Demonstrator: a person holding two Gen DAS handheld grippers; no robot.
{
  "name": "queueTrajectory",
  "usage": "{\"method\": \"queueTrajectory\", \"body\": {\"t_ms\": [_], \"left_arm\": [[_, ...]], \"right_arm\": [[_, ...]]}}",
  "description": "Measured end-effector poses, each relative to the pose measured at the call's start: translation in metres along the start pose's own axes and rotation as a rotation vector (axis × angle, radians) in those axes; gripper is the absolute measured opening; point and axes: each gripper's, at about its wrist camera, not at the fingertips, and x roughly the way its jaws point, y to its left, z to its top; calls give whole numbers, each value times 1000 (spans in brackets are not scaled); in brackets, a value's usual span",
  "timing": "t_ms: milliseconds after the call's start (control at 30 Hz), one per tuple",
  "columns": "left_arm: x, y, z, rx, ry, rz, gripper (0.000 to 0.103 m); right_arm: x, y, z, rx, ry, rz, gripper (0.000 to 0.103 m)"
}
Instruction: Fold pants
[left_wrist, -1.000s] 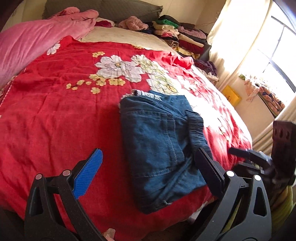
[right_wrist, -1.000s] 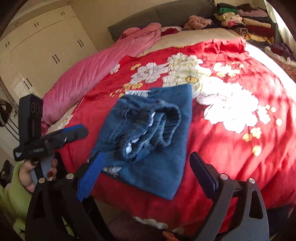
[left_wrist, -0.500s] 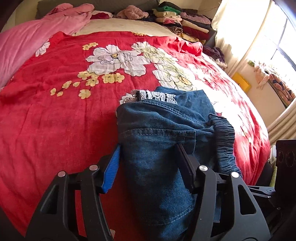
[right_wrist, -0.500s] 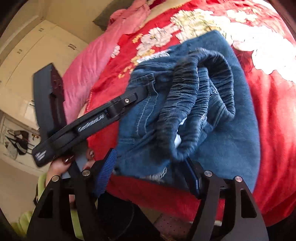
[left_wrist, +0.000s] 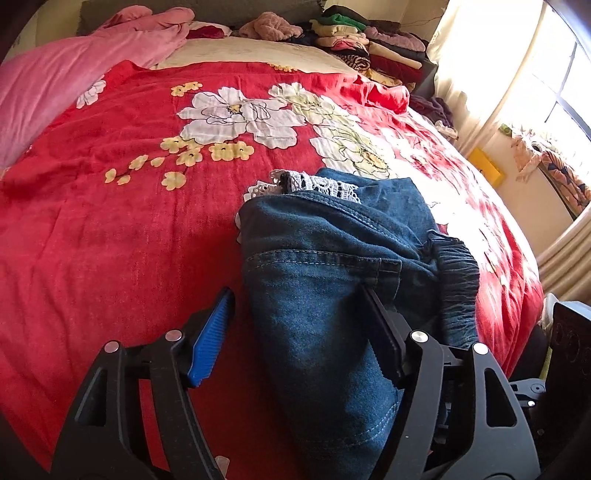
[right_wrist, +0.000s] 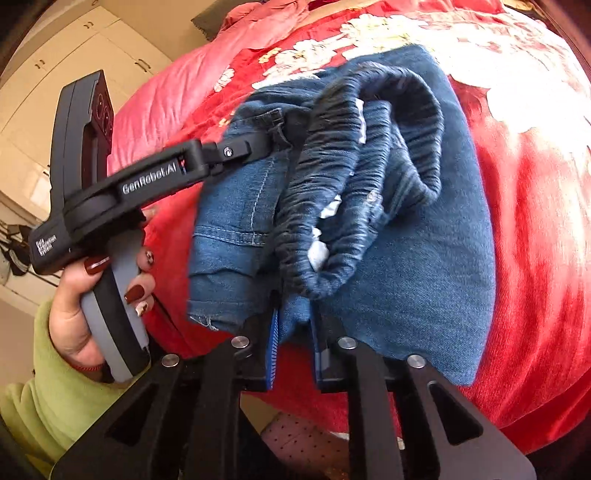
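As seen from the left wrist, recorded at far left a pink quilt (left_wrist: 74, 74) bunched along the bed edge. Noted next a red bedspread (left_wrist: 110, 240) printed with white and yellow flowers, covering the bed. Found on it, right of centre, the pants (left_wrist: 332, 258): blue denim, folded, white lace trim at the far end, gathered elastic waistband on the right. Found the left hand-held gripper (left_wrist: 295, 295) wide open astride the near fold, blue pad beside the denim on the bedspread, black finger lying on the denim. Logged further right stacked folded clothes (left_wrist: 362, 44) at the headboard, then a pale curtain (left_wrist: 480, 55) and a bright window (left_wrist: 565, 81).

As seen from the right wrist, noted cream wardrobe doors (right_wrist: 74, 55) at left and a left hand (right_wrist: 74, 306) with dark red nails on the grey handle. Read on that tool "GenRobot.AI" (right_wrist: 151, 181); smaller print below only partly legible. Found the right hand-held gripper (right_wrist: 293, 317) nearly closed, pinching the near edge of the pants.
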Motion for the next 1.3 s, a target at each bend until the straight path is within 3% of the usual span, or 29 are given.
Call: {"method": "queueTrajectory", "body": {"t_ms": [133, 333, 533, 967, 1000, 1033, 1067, 1300], "left_arm": [[-11, -5, -3, 16, -21, 4, 65], [-25, -10, -3, 29, -51, 4, 72], [-37, -10, -3, 27, -73, 2, 76], [-56, -8, -6, 19, -108, 19, 89], [-57, -8, -7, 19, -111, 21, 90], [-58, -8, -7, 18, -114, 20, 92], [-60, -8, -8, 15, -118, 18, 93], [-68, -9, -9, 14, -134, 22, 93]], "right_arm": [[-17, 5, -2, -32, -41, -32, 43], [-50, 6, -1, -99, -157, -135, 56], [-72, -5, 0, -112, -242, -228, 62], [-106, -20, 7, -104, -333, -303, 63], [-108, -20, 6, -103, -336, -305, 66], [-108, -20, 7, -102, -340, -310, 82], [-110, -19, 6, -103, -350, -313, 88], [-115, -19, 8, -104, -371, -325, 92]]}}
